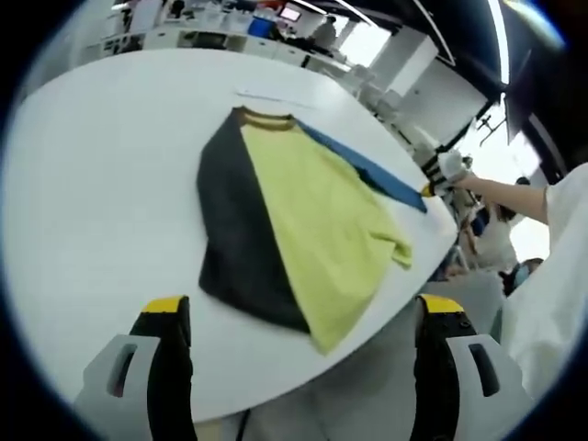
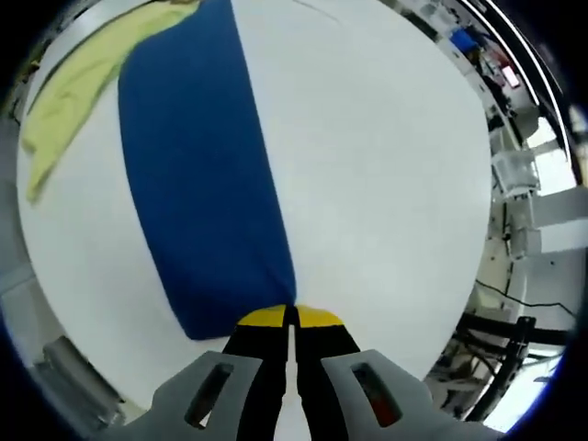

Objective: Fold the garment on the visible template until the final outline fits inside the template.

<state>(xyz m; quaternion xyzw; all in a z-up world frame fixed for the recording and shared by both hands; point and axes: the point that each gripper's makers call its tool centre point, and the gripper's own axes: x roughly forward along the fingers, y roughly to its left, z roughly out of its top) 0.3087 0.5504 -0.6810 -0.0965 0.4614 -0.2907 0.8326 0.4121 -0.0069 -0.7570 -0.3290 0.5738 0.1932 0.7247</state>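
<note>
Garment (image 1: 303, 220) flat on white bench (image 1: 101, 184), yellow, dark and blue panels. Left gripper (image 1: 303, 317) jaws apart above near edge. Right gripper (image 2: 292, 317) jaws clamped on blue sleeve (image 2: 197, 175) edge.

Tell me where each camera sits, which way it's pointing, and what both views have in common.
Left gripper view: rides the open left claw, held back from the white table, facing the garment; the person's sleeve shows, and the right claw.
Right gripper view: rides the right claw, low over the table, shut on the garment's blue sleeve.
Shared: garment, table, right claw.
</note>
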